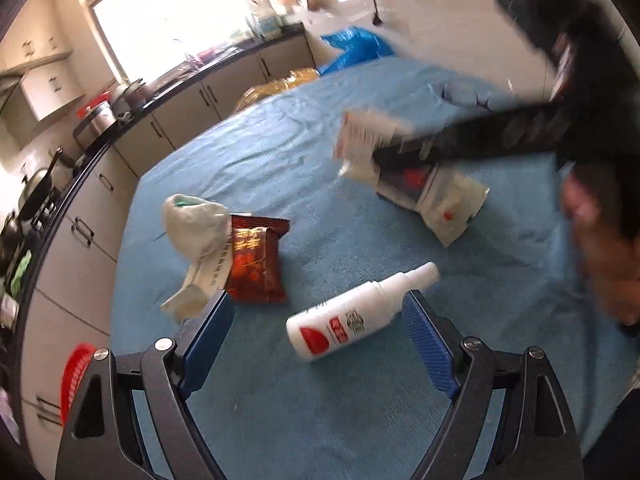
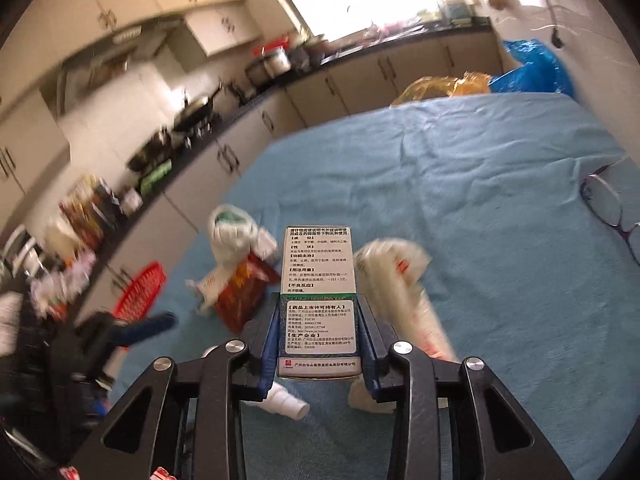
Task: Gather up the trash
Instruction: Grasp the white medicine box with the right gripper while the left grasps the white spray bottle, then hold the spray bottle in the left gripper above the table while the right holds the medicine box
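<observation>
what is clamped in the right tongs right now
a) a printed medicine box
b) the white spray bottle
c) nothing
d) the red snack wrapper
a: in the right wrist view the blue pads of the right tongs press both sides of the printed medicine box, while the white spray bottle and the red snack wrapper lie on the blue cloth.
</observation>
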Action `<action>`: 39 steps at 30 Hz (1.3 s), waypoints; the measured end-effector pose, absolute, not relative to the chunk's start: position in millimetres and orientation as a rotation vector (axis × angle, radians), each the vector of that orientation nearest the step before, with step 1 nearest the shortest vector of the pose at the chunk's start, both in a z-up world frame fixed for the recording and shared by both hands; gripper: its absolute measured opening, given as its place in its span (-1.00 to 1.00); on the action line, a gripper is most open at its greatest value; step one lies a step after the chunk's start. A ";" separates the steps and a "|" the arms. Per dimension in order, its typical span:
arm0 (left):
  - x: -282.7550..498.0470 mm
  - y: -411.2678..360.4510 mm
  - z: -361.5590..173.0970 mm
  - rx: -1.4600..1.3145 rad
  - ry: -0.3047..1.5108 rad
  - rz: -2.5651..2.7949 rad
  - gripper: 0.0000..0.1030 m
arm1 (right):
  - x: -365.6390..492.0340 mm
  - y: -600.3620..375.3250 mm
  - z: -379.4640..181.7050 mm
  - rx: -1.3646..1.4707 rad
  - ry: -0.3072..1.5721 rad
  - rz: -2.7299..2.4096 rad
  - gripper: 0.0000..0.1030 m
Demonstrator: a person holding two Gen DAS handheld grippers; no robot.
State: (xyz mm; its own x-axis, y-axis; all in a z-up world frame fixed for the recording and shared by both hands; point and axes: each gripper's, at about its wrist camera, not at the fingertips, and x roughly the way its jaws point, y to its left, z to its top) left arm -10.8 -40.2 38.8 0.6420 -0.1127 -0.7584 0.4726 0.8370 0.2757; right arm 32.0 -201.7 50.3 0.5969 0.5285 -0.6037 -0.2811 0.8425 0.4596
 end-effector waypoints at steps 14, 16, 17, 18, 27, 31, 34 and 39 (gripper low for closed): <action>5.5 -43.7 9.2 0.369 0.894 -0.344 -0.23 | 32.5 -218.1 54.2 0.407 0.791 0.455 -0.28; 6.1 -41.0 7.9 0.320 0.894 -0.316 -0.34 | 33.1 -218.2 52.8 0.407 0.793 0.453 -0.28; 6.0 -38.4 7.3 0.289 0.896 -0.311 -0.44 | 33.4 -217.1 52.5 0.403 0.795 0.452 -0.28; 5.6 -34.8 7.0 0.252 0.898 -0.309 -0.44 | 33.5 -216.1 51.8 0.398 0.797 0.453 -0.28; -7.5 10.3 26.4 0.007 0.725 -0.204 -0.44 | 20.7 -186.1 53.9 0.247 0.761 0.478 -0.28; -13.7 23.0 38.0 -0.017 0.637 -0.111 -0.44 | 14.5 -170.3 54.1 0.172 0.745 0.484 -0.28; -15.2 34.6 40.9 -0.033 0.615 -0.066 -0.44 | 15.0 -166.4 51.6 0.158 0.749 0.492 -0.28; -5.1 44.6 38.9 -0.077 0.638 -0.032 -0.44 | 15.6 -162.9 47.4 0.144 0.758 0.495 -0.28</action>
State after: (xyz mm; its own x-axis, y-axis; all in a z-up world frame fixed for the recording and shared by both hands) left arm -5.1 44.6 38.9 0.8027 -0.0538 -0.5939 0.0061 0.9966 -0.0821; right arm 15.6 -162.9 47.4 0.6182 0.4792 -0.6231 -0.3776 0.8763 0.2993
